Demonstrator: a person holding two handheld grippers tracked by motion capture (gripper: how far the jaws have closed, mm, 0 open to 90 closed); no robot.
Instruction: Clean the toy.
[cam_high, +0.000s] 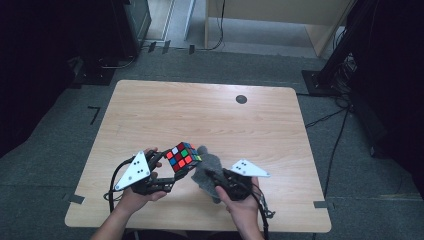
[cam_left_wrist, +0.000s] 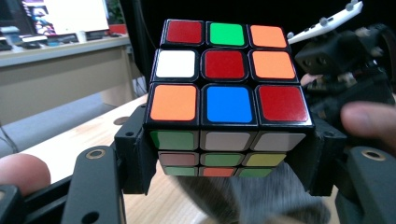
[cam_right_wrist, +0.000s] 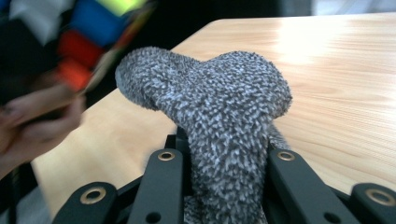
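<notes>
Two tools at work: we carry a hand-held gripper in each hand, both near the tabletop's (cam_high: 150, 107) near edge, about midway along it.
Left hand-held gripper (cam_high: 172, 167): we have its jaws pinching the puzzle cube (cam_high: 182, 156) by two opposite sides, which leaves the upper face bare.
Cube's place: we hold it lifted off the wood, tilted, just left of the cloth, above the near middle of the tabletop.
Why held so: with the sides clamped, we judge the coloured stickers stay open to a wipe.
Right hand-held gripper (cam_high: 216, 176): we have its jaws pressed together on a grey speckled cloth (cam_high: 207, 169), whose bunched end bulges past the jaw tips.
Why bunched: we judge the soft wad serves as a pad and keeps the hard jaws off the cube.
Gap: we cannot tell whether cloth and cube touch; they sit right beside each other.
Far edge: we see a small dark round hole (cam_high: 241, 99) there, well apart from the work.
</notes>
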